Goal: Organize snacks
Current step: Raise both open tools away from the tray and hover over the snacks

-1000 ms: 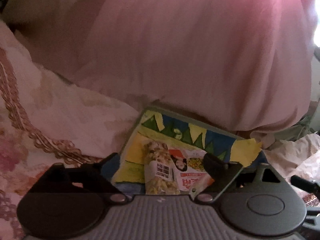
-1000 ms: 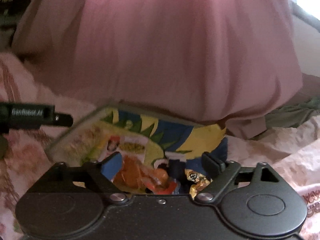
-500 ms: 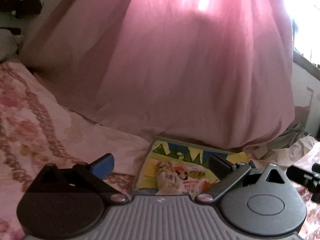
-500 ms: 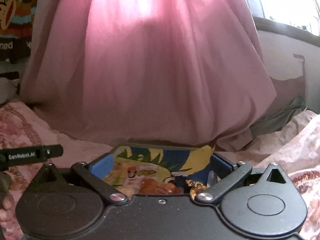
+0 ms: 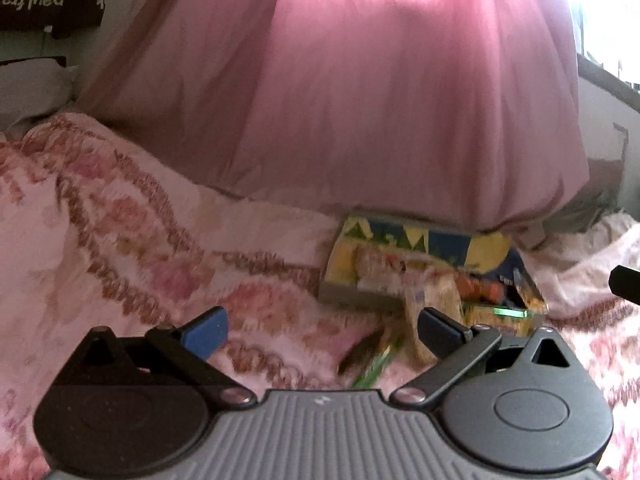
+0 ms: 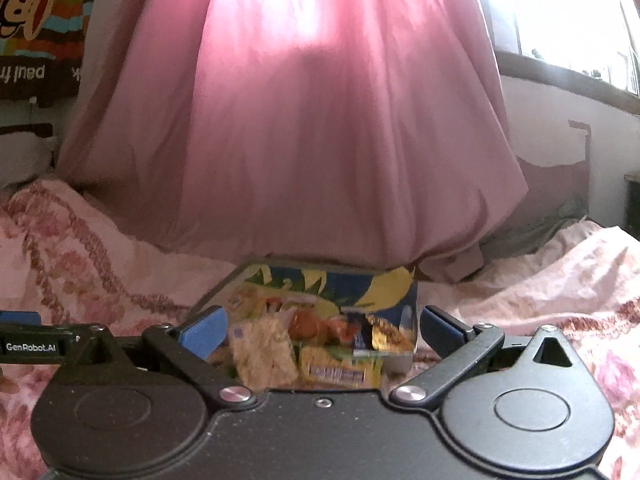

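Note:
A shallow box (image 6: pixel 400 286) printed in blue and yellow lies on the bed under the curtain's hem, with several snack packs in it. Among them are a pale cracker pack (image 6: pixel 264 352), an orange pack (image 6: pixel 320 326) and a yellow pack (image 6: pixel 340 370). My right gripper (image 6: pixel 322 330) is open just short of the box with nothing between its fingers. In the left wrist view the box (image 5: pixel 420 246) sits to the right, and my left gripper (image 5: pixel 320 332) is open over the bedspread, holding nothing. A blurred green and dark packet (image 5: pixel 368 356) lies on the bed in front of the box.
A pink curtain (image 6: pixel 304 120) hangs right behind the box. A pink floral bedspread (image 5: pixel 120 220) covers the bed on all sides. Grey cloth (image 6: pixel 532 228) is bunched at the right below a bright window (image 6: pixel 560 16). A poster (image 6: pixel 36 28) hangs at the upper left.
Both grippers have drawn back from the box and risen, so it looks smaller and farther. Their jaws stand a little wider. In the left view the box has slid right.

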The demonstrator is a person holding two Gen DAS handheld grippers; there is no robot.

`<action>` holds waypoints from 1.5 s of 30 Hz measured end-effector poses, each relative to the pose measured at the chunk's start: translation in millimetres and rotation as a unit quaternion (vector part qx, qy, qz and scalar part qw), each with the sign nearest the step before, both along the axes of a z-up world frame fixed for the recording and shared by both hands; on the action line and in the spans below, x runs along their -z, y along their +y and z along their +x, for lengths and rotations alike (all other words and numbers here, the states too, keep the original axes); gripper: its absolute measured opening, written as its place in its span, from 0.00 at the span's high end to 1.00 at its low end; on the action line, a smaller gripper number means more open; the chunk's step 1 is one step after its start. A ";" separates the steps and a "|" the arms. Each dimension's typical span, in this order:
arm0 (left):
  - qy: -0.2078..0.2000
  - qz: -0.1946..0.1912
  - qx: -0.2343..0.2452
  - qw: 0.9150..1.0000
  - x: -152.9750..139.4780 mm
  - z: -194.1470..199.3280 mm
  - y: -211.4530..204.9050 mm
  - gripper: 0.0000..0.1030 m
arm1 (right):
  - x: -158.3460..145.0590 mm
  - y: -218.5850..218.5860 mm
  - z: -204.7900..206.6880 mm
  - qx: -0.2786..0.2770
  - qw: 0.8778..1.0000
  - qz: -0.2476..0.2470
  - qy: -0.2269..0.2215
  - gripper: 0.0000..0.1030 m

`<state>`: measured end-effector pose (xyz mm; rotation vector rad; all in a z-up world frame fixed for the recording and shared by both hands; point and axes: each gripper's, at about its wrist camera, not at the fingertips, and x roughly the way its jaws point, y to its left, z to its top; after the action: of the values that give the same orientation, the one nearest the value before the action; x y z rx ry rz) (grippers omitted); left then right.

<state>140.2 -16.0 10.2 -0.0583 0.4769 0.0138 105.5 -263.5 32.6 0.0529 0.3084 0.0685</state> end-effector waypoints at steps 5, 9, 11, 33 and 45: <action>0.013 0.028 0.004 1.000 8.6 -32.2 -3.2 0.00 | 12.0 7.7 -24.9 0.006 1.000 -0.010 0.023 0.01; 0.032 0.034 0.003 0.999 12.9 -42.0 -4.7 0.00 | 18.8 11.3 -39.6 0.010 0.999 -0.007 0.042 0.01; 0.034 0.034 0.001 0.999 13.5 -48.0 -4.6 0.00 | 21.1 11.4 -44.6 0.012 0.999 -0.006 0.052 0.01; 0.100 0.036 -0.033 0.994 24.3 -49.1 1.4 0.00 | 49.7 30.1 -45.4 -0.002 0.988 -0.016 0.151 0.01; 0.125 0.026 -0.038 0.991 27.3 -38.3 5.8 0.00 | 51.5 34.2 -29.2 -0.022 0.986 -0.013 0.163 0.01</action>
<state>101.9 -10.2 -17.1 -0.0233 0.7253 0.1092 76.3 -229.2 -18.8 0.0319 0.6378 0.1003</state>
